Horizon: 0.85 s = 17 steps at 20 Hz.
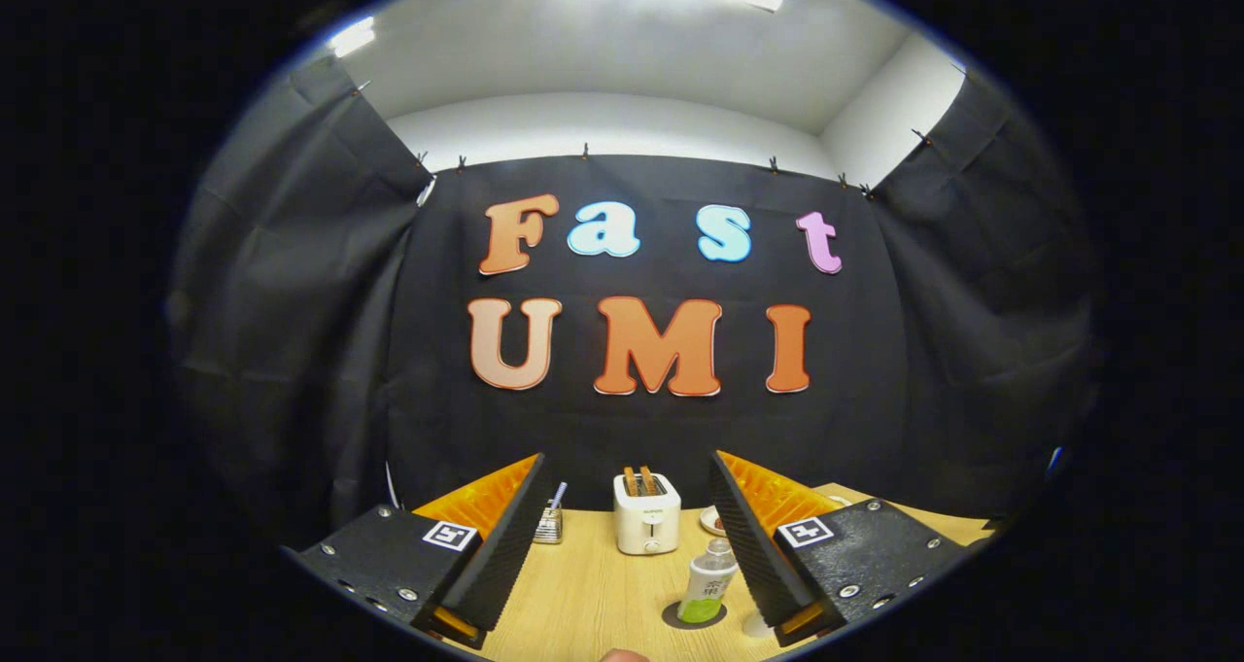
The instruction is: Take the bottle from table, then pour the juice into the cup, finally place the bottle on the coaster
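The gripper (627,531) is gaping wide, holding nothing, while the bottle (708,582) is standing on the coaster (694,615) by one finger, risking a knock.

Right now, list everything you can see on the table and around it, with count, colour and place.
bottle: one, clear with green juice, upright on the coaster, between the fingers
coaster: one, dark, round, under the bottle
toaster: one, white, with two slices of toast, beyond the fingers
mesh holder: one, metal, left of the toaster
plate: one, white, right of the toaster, partly hidden
table: one, light wood
gripper: one, fingers spread open, touching nothing
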Tool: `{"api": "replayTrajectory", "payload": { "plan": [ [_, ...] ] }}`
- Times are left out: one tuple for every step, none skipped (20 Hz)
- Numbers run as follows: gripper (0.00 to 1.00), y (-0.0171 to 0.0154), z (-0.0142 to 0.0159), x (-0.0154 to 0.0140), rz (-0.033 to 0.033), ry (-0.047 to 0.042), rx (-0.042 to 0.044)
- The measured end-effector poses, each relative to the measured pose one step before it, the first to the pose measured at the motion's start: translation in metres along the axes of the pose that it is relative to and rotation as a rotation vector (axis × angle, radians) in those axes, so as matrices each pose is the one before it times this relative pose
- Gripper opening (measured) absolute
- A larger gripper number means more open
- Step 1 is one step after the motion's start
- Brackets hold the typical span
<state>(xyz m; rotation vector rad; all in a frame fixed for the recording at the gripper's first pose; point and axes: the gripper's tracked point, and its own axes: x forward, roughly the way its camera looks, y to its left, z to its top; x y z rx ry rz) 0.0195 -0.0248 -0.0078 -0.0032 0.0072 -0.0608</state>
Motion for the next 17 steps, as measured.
{"api": "replayTrajectory", "payload": {
  "plan": [
    [0.96,0.00961,0.00776,-0.00388,0.02571,-0.01713,0.00676],
    [0.97,0.00713,0.00749,-0.00392,0.01838,-0.01233,0.00618],
    [0.97,0.00424,0.00626,-0.00320,0.01269,-0.01159,0.00233],
    [0.96,0.00326,0.00671,-0.00224,0.00545,-0.01078,0.00157],
    [0.96,0.00072,0.00457,-0.00123,-0.00012,-0.00836,0.00374],
    [0.96,0.00068,0.00273,-0.00106,-0.00194,0.00024,0.00822],
    [0.96,-0.00021,0.00222,-0.00046,-0.00296,-0.00119,0.01279],
    [0.96,0.00117,0.00476,-0.00174,0.00563,-0.00839,0.01391],
    [0.96,0.00226,0.00291,-0.00130,0.00926,-0.01498,0.01310],
    [0.96,-0.00007,0.00230,-0.00166,0.00722,-0.01312,0.00543],
    [0.96,-0.00410,-0.00151,-0.00096,-0.00554,-0.00862,0.00650],
    [0.96,-0.00398,-0.00001,-0.00133,-0.00867,-0.00341,0.00532],
    [0.96,-0.00297,-0.00034,-0.00074,-0.00718,-0.00432,0.00165],
    [0.96,-0.00193,-0.00080,-0.00170,-0.00447,-0.00049,-0.00019],
    [0.96,-0.00042,-0.00190,0.00011,-0.00075,0.00102,-0.00364],
    [0.96,-0.00022,-0.00065,-0.00080,0.00199,0.00106,-0.00481],
    [0.96,0.00113,-0.00080,-0.00139,0.00519,0.00000,-0.00475]
  ]
}}
